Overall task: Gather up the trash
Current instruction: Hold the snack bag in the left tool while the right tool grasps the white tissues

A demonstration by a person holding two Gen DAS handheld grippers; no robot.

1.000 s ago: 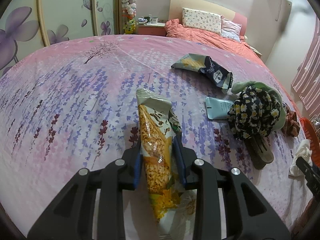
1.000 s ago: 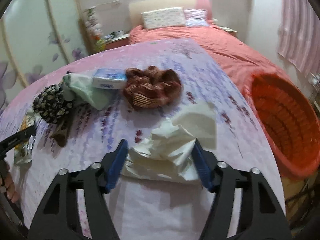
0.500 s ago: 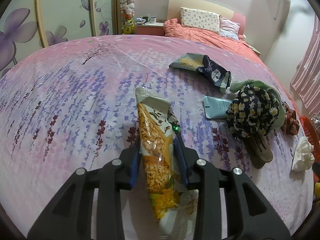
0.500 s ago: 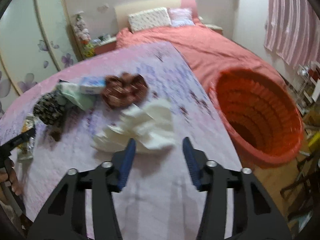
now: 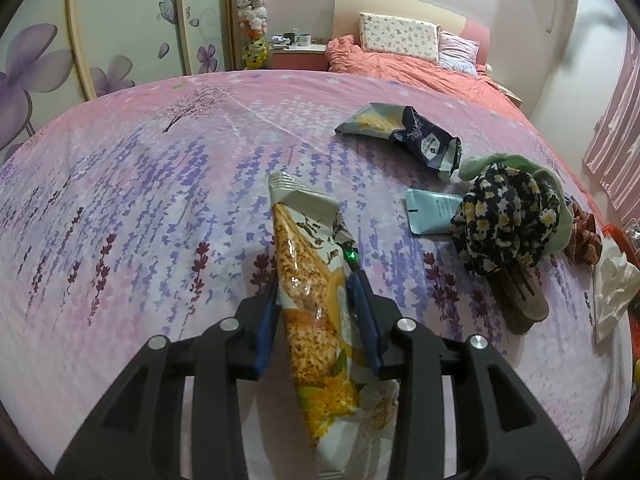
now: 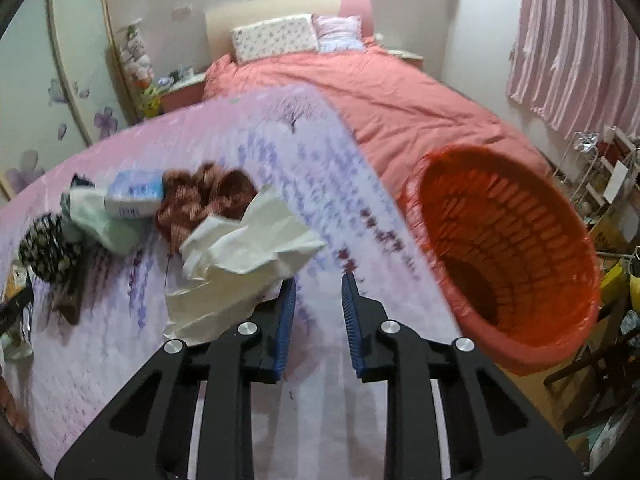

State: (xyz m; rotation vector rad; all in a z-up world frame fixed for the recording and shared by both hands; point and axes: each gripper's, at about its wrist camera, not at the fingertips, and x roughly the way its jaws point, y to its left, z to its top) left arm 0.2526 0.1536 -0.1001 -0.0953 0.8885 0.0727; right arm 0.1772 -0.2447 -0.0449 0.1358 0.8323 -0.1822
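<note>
A: What has the left tool [image 5: 316, 316] got?
B: A snack bag [image 5: 310, 280], standing lengthwise between its blue pads, tip toward 12 o'clock. The jaws are easing apart, yet both pads touch the bag's sides. At 1 o'clock lies a dark wrapper [image 5: 404, 134], at 2 o'clock a teal packet [image 5: 430, 210] beside a flowered cloth [image 5: 506, 224].

A: And the right tool [image 6: 318, 320]?
B: Its jaws are closing with nothing between them, only the bed sheet [image 6: 304, 148] below. The white tissue [image 6: 244, 256] sits at 10 o'clock, just outside the left pad and partly over that finger; whether it touches is unclear. The orange basket [image 6: 516, 236] stands at 2 o'clock, off the bed's edge.
</note>
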